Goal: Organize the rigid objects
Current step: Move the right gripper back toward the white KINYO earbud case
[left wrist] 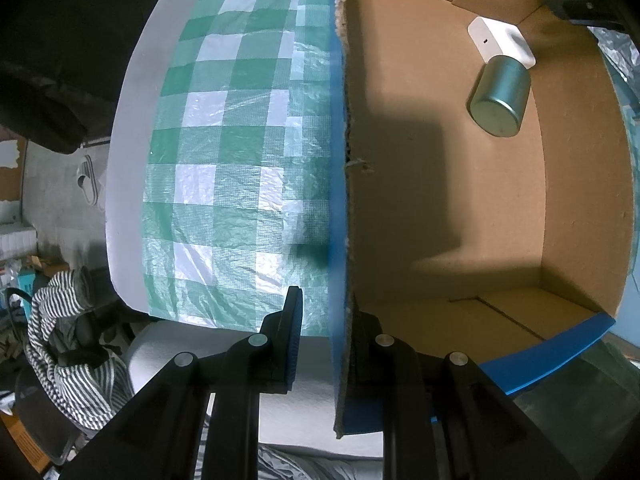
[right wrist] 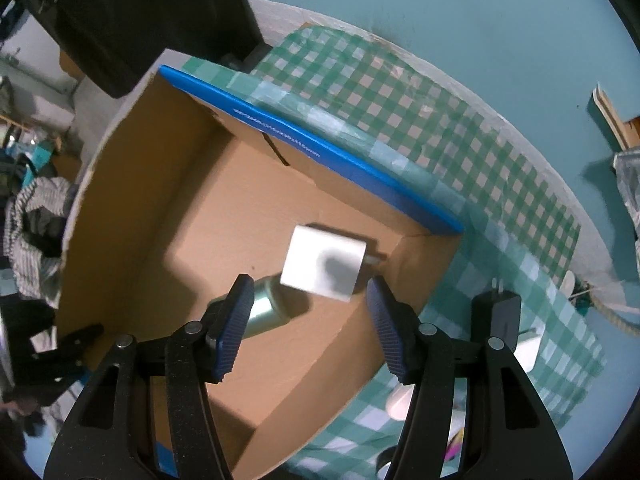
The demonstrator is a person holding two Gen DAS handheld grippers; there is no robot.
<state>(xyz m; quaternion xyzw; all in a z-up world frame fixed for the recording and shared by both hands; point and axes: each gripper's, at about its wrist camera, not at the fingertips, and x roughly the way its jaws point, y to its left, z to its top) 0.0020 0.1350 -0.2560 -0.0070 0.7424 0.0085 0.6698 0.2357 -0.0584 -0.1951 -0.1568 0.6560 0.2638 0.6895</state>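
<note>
An open cardboard box (left wrist: 440,208) with blue outer sides stands on a green checked tablecloth (left wrist: 224,152). My left gripper (left wrist: 328,308) is shut on the box's near wall, one finger outside and one inside. On the box floor lie a white charger block (left wrist: 502,40) and a green metal cylinder (left wrist: 498,94), touching each other. In the right wrist view my right gripper (right wrist: 309,281) hangs open over the box. The blurred white charger block (right wrist: 324,264) sits below its fingertips, free of the pads. The green cylinder (right wrist: 264,312) lies partly behind the left finger.
A black plug adapter (right wrist: 496,312) and white items (right wrist: 524,352) lie on the tablecloth (right wrist: 460,140) right of the box (right wrist: 132,208). The left gripper (right wrist: 68,344) shows at the box's left corner. A striped cloth (left wrist: 68,344) hangs on a chair beyond the table edge.
</note>
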